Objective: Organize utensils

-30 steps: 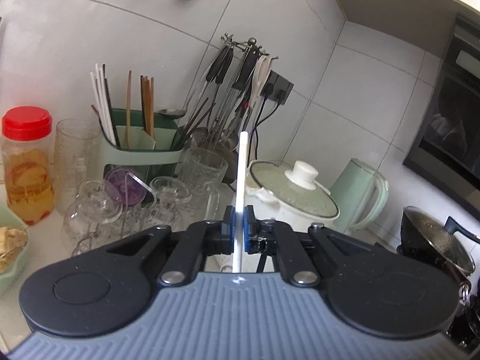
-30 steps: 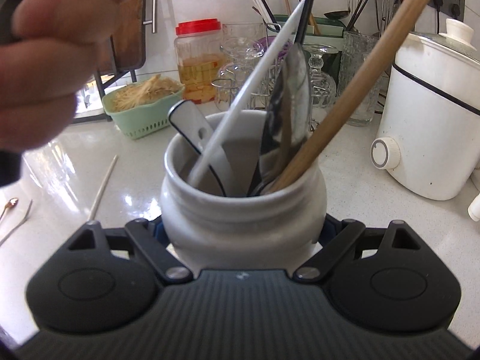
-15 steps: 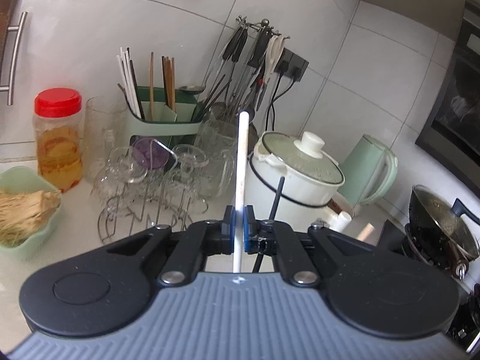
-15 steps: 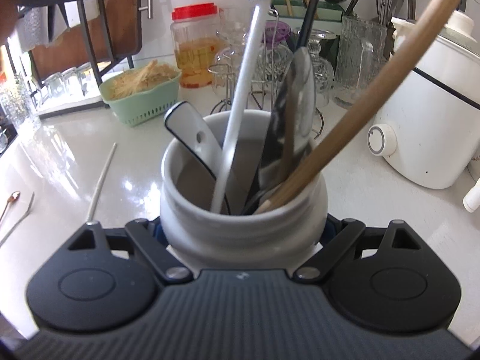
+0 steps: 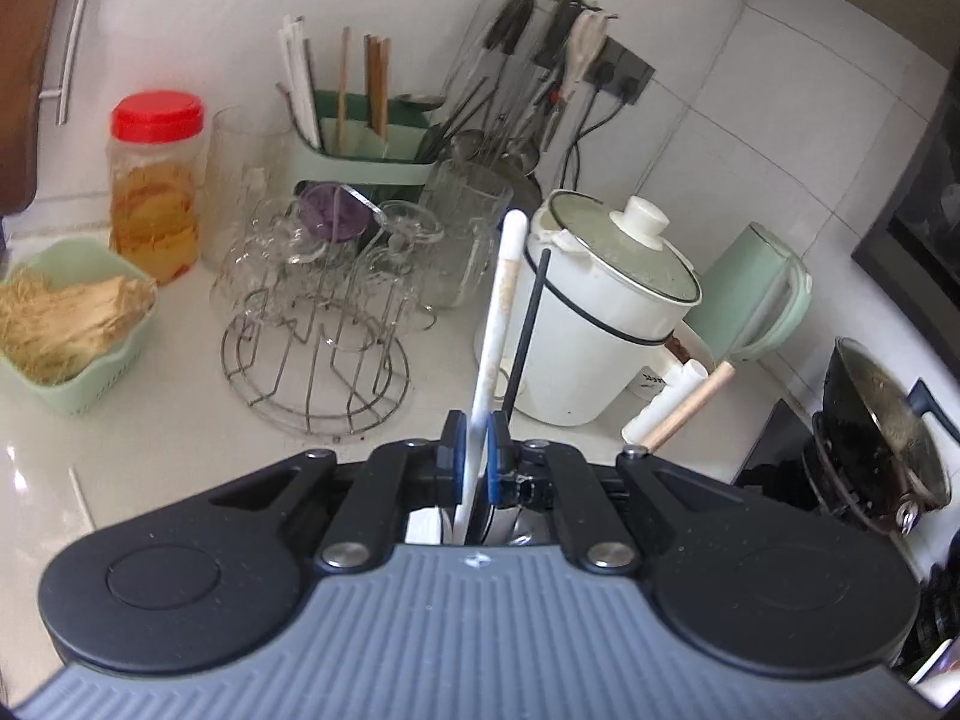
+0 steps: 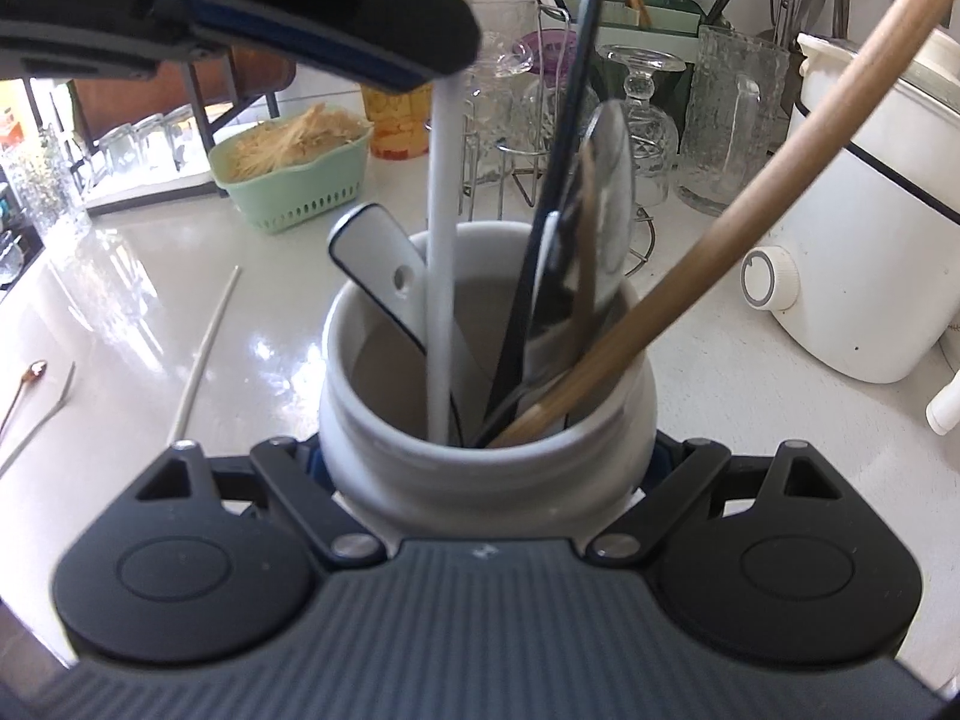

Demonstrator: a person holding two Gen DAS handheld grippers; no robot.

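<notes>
My right gripper [image 6: 489,468] is shut on a white ceramic jar [image 6: 486,468] that stands on the counter. The jar holds a white spatula handle [image 6: 375,252], a steel spoon [image 6: 600,222], a black chopstick [image 6: 552,198] and a wooden handle [image 6: 750,204]. My left gripper [image 5: 474,456] is shut on a white chopstick [image 5: 501,306], held nearly upright. In the right wrist view that chopstick [image 6: 441,276] reaches down inside the jar, with the left gripper [image 6: 408,69] just above the rim. Another white chopstick [image 6: 207,348] lies on the counter to the left.
A white cooker [image 5: 606,312], a green kettle [image 5: 756,294], a glass rack [image 5: 318,306], a green utensil caddy [image 5: 360,150], a red-lidded jar [image 5: 153,180] and a green basket [image 5: 66,318] stand along the wall. A small spoon [image 6: 24,384] lies at the counter's left.
My left gripper has lowered and tilted the white chopstick from slanted to nearly upright, its tip now deep in the jar. The right gripper and jar have stayed in place.
</notes>
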